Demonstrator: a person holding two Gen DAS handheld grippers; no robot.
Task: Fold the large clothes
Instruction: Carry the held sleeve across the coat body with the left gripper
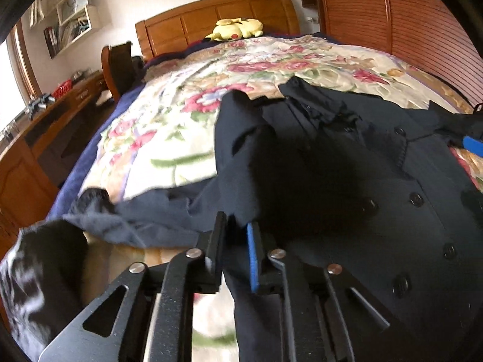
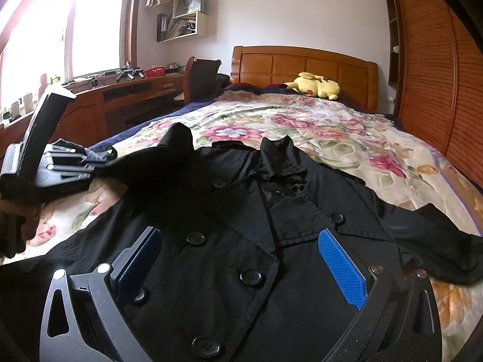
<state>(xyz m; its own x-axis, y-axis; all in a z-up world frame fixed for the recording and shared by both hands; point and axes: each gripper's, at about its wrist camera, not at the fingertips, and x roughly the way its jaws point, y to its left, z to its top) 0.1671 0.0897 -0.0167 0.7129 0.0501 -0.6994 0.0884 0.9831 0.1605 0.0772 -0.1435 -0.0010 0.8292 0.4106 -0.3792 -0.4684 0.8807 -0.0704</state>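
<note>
Between the left gripper (image 1: 237,241) fingers, low in the frame, a fold of the black coat (image 1: 347,181) is pinched. The right gripper (image 2: 238,259) gapes wide over the coat's buttoned front, holding nothing, on the floral bed (image 2: 332,138).

The left gripper (image 1: 237,241) is pointing steeply downward, its jaws nearly together and pinching dark cloth. The right gripper (image 2: 241,268) is tilting gently downward, its blue-padded fingers (image 2: 342,271) standing wide apart and gripping nothing.
</note>
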